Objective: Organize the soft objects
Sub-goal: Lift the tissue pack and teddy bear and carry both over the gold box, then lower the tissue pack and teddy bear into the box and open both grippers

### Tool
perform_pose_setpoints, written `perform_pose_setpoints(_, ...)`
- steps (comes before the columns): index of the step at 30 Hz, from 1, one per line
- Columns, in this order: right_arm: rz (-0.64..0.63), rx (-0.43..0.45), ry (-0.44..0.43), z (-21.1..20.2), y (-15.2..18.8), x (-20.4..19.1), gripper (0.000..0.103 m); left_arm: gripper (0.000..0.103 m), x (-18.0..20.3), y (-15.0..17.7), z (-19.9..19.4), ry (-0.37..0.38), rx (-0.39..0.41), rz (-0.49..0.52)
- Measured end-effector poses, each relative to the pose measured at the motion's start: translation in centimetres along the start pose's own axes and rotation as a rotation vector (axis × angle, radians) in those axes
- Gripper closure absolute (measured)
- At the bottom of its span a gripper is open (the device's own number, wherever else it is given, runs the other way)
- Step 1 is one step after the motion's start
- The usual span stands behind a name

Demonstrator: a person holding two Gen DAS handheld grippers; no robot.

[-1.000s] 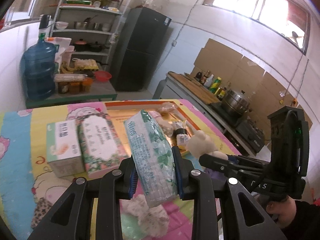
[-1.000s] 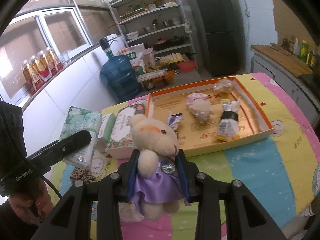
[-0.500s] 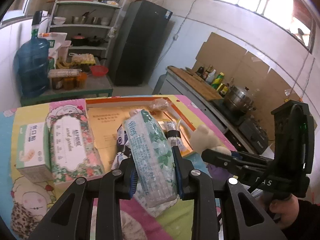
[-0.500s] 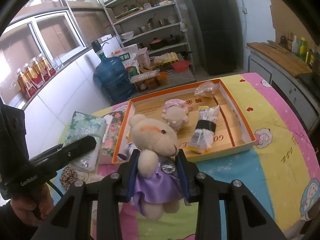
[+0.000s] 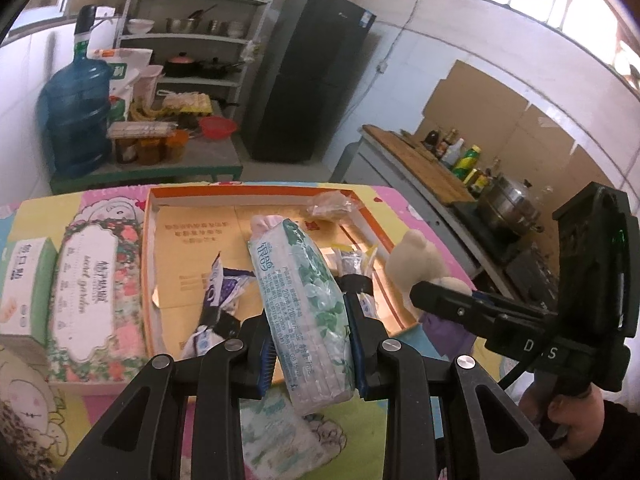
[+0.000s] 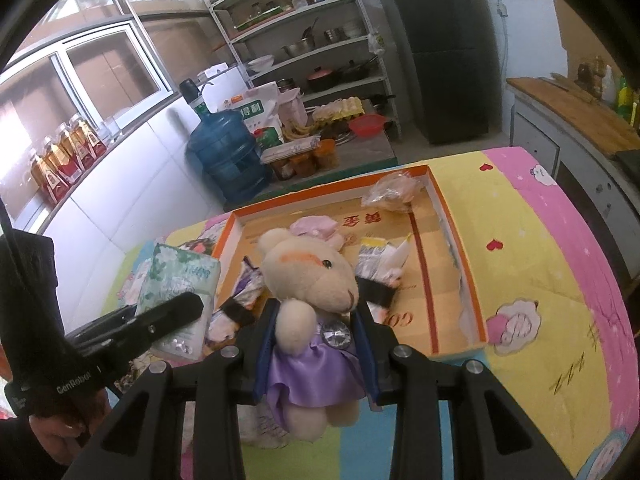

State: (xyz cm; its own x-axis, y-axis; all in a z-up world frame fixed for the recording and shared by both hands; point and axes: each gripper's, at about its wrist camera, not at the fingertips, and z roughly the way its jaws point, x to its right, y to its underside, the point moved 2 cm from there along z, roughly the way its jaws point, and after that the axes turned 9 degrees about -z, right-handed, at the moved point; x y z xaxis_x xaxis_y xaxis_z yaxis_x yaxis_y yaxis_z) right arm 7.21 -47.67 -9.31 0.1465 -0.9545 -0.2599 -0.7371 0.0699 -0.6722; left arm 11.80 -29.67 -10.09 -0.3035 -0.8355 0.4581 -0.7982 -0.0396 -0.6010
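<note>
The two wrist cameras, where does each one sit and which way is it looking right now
Left wrist: sits on the left gripper, looking down along its fingers at the tissue pack it clamps and the orange tray; the right gripper and a hand show at right.
Right wrist: sits on the right gripper, looking down at the clamped teddy bear; the left gripper and a hand show at left.
Shared: tray, tissue pack, bear, blue water jug, black fridge.

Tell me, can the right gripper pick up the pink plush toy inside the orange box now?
Probably not: the right gripper is already shut on the teddy bear, which also hangs in front of the pink plush toy.
</note>
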Motion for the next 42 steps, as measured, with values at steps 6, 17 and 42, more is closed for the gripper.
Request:
perform_pose_setpoints(6, -0.004, -0.006, -0.021, 1.6, -1.3, 2.5, 0.066, 0.073, 0.6, -0.2, 2.2, -0.040, -0.005, -0.022)
perform_pose_setpoints(17, -0.028, -0.012, -0.052, 4.4, -3.7, 5.0, 0.066, 0.073, 0.5, -0.6, 5.2, -0.093, -0.030, -0.076)
perform_pose_setpoints(42, -0.086, -0.077, -0.061, 9.9, -5.6, 5.4, 0.066, 0.075, -0.9, -0.1, 9.1, -0.138, -0.079, -0.146)
